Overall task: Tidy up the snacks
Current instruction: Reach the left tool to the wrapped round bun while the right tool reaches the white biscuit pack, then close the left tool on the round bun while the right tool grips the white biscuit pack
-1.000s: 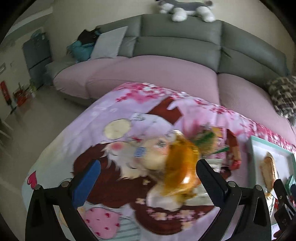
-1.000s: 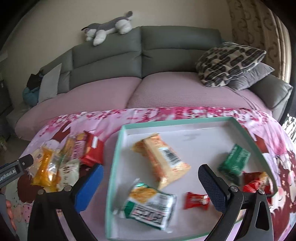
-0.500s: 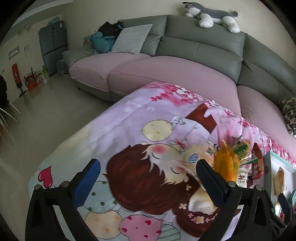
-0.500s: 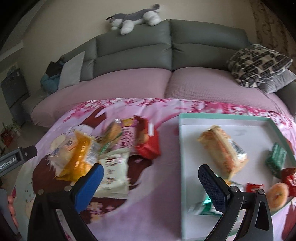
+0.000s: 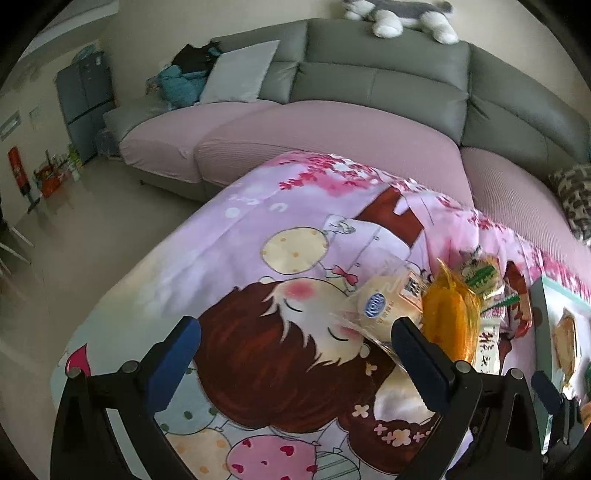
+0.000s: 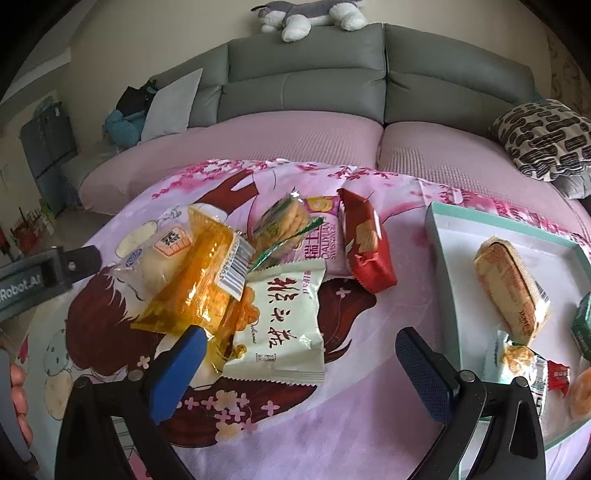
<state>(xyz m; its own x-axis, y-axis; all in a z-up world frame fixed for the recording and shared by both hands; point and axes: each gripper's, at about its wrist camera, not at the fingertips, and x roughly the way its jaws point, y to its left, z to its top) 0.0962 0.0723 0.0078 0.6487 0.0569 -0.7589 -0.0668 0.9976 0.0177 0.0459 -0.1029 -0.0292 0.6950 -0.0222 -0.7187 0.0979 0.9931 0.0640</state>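
Right wrist view looks over a bench draped in a pink cartoon-print cloth (image 6: 354, 417) that shows a brown-haired figure, blossoms and spotted balloons. The right claw (image 6: 299, 362) hangs spread wide above the cloth with nothing between its fingers; its blue left pad sits over the near end of the orange transparent packet (image 6: 199, 291), though contact cannot be told. A heap of snacks lies mid-cloth: the orange packet overlapping a pale bun in clear wrap (image 6: 155, 254), a white packet with red lettering (image 6: 284, 325) nearest the claw, a green-trimmed cracker packet (image 6: 284, 221), a pink-and-yellow packet (image 6: 321, 236) beneath it, and a red packet (image 6: 365, 243) toward the tray. At the right edge of the bench stands a white tray with a teal rim (image 6: 439, 254), holding a long orange-wrapped cake (image 6: 509, 288) and several small wrapped sweets.

Left wrist view shows the left claw (image 5: 295, 347), likewise gaping and empty, over the left part of the cloth, its right finger just beside the bun. Behind the bench runs a grey sofa (image 6: 306, 81) with pink seat covers, a plush dog (image 6: 306, 14) on its back, a patterned cushion (image 6: 543, 140) at right, a pale pillow (image 5: 240, 74) at left, and pale tiled floor (image 5: 74, 229) beyond the left edge.
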